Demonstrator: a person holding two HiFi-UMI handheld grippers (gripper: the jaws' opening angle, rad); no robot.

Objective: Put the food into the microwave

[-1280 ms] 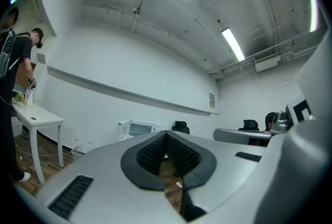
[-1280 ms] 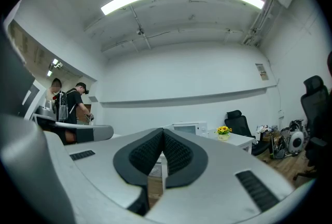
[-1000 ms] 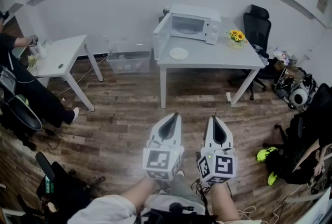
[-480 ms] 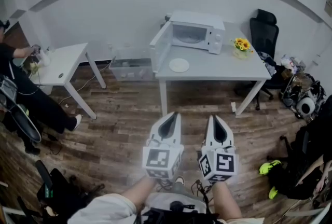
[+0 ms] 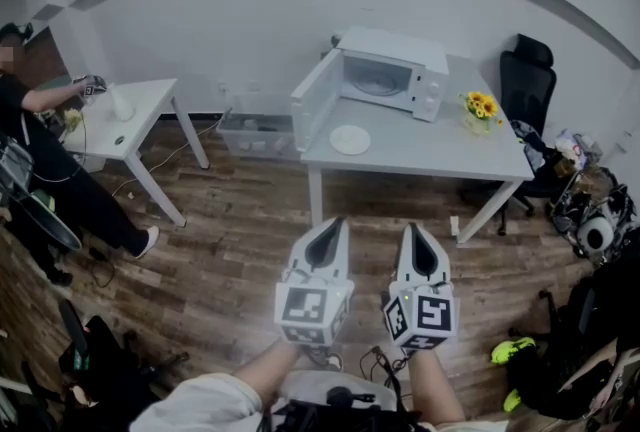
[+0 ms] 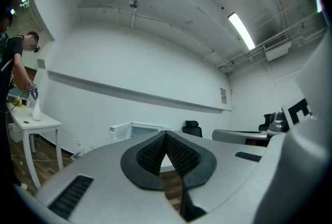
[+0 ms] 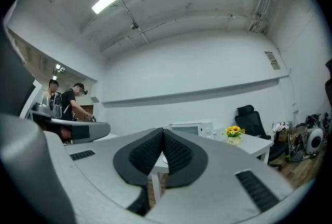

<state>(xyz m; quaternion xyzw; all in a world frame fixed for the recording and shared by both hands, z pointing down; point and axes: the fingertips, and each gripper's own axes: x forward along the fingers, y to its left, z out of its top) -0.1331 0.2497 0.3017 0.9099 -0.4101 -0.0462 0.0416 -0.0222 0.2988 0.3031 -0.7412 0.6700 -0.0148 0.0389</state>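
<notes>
A white microwave (image 5: 392,72) stands at the back of a grey table (image 5: 440,150), its door (image 5: 316,98) swung open to the left. A white plate (image 5: 349,139) lies on the table in front of it; whether food is on it I cannot tell. My left gripper (image 5: 331,223) and right gripper (image 5: 414,230) are held side by side over the wooden floor, well short of the table, both shut and empty. The microwave (image 7: 191,129) also shows past the right gripper (image 7: 163,131), and faintly past the left gripper (image 6: 165,135).
A vase of yellow flowers (image 5: 478,107) sits on the table's right. A black office chair (image 5: 528,80) stands behind it. A clear storage bin (image 5: 255,132) rests on the floor by the wall. A person (image 5: 40,150) works at a small white table (image 5: 130,125) on the left. Bags and gear (image 5: 590,220) crowd the right.
The table and microwave have shifted right and slightly down in the head view and look a little larger. Both grippers keep their place in the frame, still shut.
</notes>
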